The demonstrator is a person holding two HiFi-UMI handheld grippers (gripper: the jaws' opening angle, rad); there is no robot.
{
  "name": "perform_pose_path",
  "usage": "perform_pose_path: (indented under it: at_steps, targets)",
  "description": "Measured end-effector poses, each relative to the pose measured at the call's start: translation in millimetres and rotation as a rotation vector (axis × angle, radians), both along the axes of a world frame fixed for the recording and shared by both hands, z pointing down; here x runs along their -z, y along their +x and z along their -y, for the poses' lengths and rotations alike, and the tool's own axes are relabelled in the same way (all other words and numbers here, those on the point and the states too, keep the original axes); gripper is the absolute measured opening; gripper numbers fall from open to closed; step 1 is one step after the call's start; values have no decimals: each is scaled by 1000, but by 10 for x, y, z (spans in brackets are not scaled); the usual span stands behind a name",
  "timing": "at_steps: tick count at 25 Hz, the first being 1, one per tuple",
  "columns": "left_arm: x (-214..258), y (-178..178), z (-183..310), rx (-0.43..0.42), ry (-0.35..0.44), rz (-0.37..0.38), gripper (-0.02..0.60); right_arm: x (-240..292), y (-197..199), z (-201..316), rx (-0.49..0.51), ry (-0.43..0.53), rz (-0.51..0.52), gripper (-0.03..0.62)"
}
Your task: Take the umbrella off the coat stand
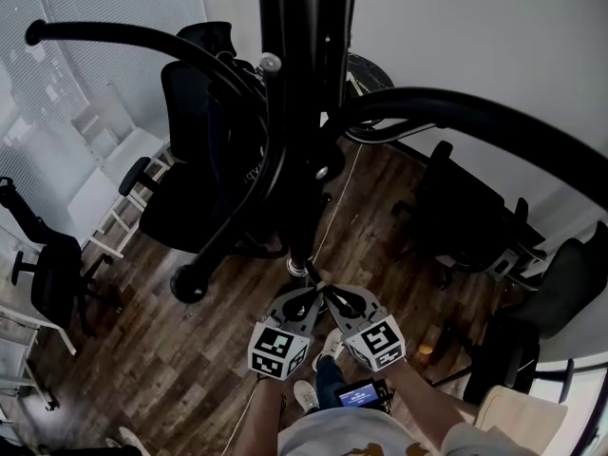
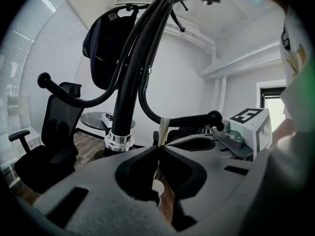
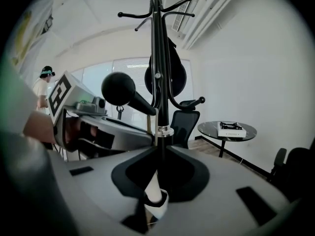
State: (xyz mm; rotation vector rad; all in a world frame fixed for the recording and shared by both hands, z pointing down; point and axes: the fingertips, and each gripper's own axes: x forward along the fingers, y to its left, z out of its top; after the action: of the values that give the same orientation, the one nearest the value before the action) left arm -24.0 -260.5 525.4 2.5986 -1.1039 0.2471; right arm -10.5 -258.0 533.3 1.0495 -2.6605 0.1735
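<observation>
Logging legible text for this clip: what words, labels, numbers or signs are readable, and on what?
No readable words or numbers.
Left gripper's white marker cube and right gripper's white marker cube: black square patterns, not text.
Small blue screen at the person's waist: too small to read.
White flat box on the round dark table: print too small.
Yellow print on the person's white shirt: blurred.

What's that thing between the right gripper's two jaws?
A pale tube; the right gripper is shut on it, as the right gripper view shows.
</observation>
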Motion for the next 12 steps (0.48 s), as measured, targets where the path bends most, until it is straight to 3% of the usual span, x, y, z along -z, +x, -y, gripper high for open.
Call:
perform_pose_path:
  at_steps: [12]
  targets:
    - [24, -143, -43, 35, -46, -102, 25, 21, -86, -6, 38, 3, 91, 75]
